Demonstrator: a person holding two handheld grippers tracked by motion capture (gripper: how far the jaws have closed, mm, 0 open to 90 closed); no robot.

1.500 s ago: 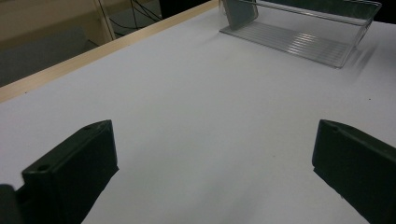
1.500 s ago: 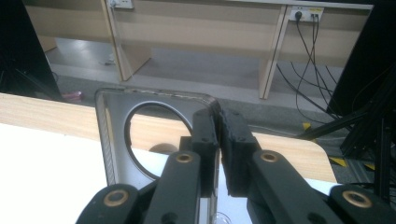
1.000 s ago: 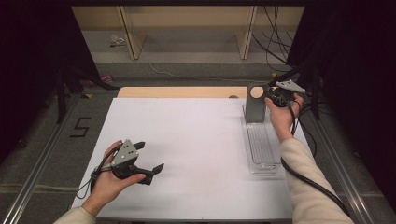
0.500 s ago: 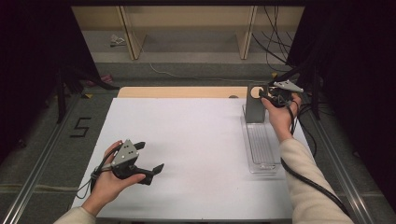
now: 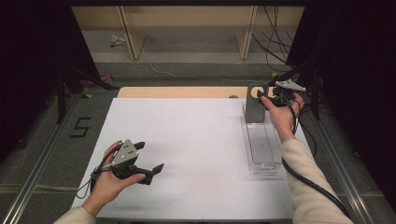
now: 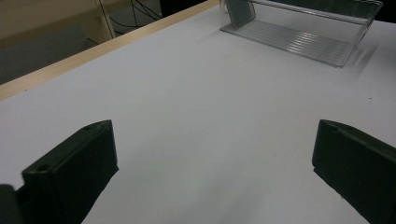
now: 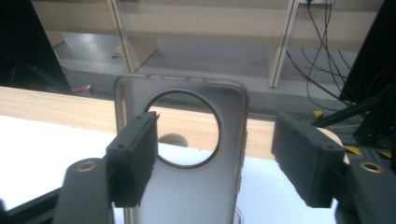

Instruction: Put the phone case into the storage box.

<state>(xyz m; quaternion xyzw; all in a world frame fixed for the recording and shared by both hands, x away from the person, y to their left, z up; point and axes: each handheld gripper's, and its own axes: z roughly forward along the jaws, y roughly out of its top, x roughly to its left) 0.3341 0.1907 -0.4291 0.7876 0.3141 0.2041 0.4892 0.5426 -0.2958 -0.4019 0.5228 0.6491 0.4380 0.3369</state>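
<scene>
Here, left hand-held gripper (image 5: 148, 158): resting low on the surface (image 5: 196, 140), jaws apart, nothing between them.
Right hand-held gripper (image 5: 266, 97): raised, jaws just opened, phone case (image 5: 254, 106) upright between them.

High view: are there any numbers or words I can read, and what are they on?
"5", in black on the grey floor left of the table.
No words or numbers can be read on the phone case, the clear tray or the two grippers.
</scene>
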